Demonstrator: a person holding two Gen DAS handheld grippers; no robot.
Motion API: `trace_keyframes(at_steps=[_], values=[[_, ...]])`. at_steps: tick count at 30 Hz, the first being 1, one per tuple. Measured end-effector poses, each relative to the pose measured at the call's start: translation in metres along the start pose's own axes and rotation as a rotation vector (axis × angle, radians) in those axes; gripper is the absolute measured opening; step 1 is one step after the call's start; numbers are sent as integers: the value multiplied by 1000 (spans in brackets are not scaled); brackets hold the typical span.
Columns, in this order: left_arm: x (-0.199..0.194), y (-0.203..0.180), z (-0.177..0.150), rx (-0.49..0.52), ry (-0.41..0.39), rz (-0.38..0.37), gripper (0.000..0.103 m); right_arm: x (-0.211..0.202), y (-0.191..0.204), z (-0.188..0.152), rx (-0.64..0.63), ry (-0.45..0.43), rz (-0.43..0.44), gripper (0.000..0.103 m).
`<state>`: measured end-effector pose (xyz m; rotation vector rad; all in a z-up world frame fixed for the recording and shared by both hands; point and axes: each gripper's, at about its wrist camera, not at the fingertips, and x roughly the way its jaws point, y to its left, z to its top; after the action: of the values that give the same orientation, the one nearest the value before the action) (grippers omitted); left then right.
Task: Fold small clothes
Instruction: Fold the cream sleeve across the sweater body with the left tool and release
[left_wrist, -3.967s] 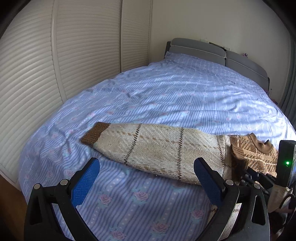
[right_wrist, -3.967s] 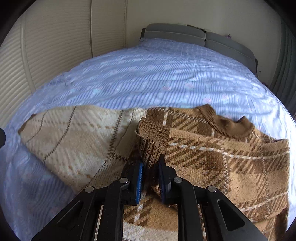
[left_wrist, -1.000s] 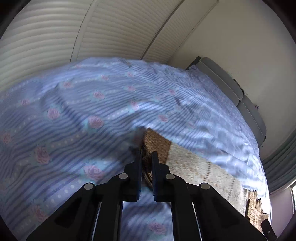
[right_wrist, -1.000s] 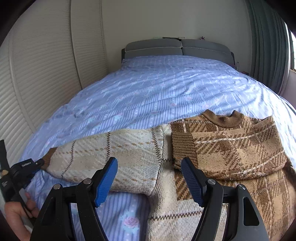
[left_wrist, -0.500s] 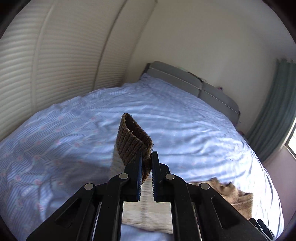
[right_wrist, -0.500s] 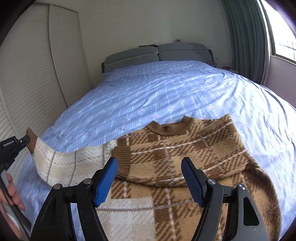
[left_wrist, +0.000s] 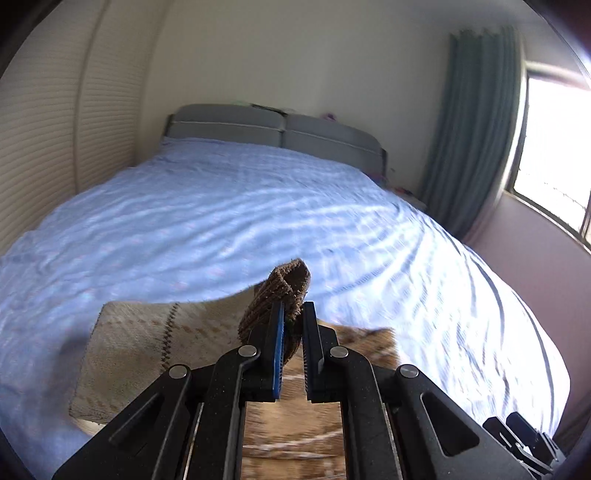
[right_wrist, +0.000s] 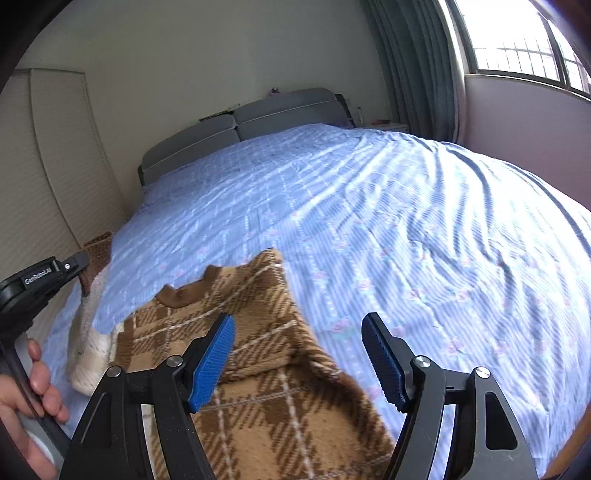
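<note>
A brown and cream plaid knit sweater (right_wrist: 258, 350) lies on the blue bed, collar (right_wrist: 181, 295) toward the headboard. My left gripper (left_wrist: 293, 325) is shut on the brown ribbed sleeve cuff (left_wrist: 284, 291) and holds it lifted above the sweater; the cream sleeve (left_wrist: 140, 343) trails below it. In the right wrist view the left gripper (right_wrist: 79, 264) holds the cuff (right_wrist: 99, 251) up at the left edge. My right gripper (right_wrist: 299, 358) is open and empty, above the sweater's right edge.
The bed (right_wrist: 406, 229) has a blue striped floral cover and a grey headboard (left_wrist: 273, 129). Slatted wardrobe doors (left_wrist: 44, 147) run along the left. A green curtain (left_wrist: 472, 129) and a window (right_wrist: 517, 40) are on the right.
My left gripper closed on the sleeve cuff, lifted it off the bed and carried it right, toward the sweater body. My right gripper let go of the other sleeve, opened and swung right.
</note>
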<state>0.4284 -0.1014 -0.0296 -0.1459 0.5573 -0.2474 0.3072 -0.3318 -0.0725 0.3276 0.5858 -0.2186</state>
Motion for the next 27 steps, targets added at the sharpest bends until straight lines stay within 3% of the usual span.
trace_keyframes(at_steps=[5, 10, 16, 18, 20, 22, 24, 27], values=[[45, -60, -32, 79, 95, -19, 10, 9, -43, -2, 20, 25, -32, 71], [73, -78, -67, 97, 177, -14, 10, 19, -68, -10, 41, 59, -51, 71], [75, -83, -87, 110, 195, -28, 11, 27, -78, -17, 64, 84, -50, 71], [71, -82, -86, 102, 199, -36, 16, 27, -76, -20, 57, 90, -47, 71], [61, -81, -83, 109, 191, -41, 38, 27, -74, -19, 52, 94, -37, 71], [51, -75, -77, 126, 169, -26, 49, 27, -69, -18, 49, 95, -19, 71], [36, -64, -71, 135, 146, -7, 50, 28, -61, -16, 41, 95, 6, 71], [11, -36, -67, 142, 110, 35, 59, 30, -38, -12, 17, 86, 56, 71]])
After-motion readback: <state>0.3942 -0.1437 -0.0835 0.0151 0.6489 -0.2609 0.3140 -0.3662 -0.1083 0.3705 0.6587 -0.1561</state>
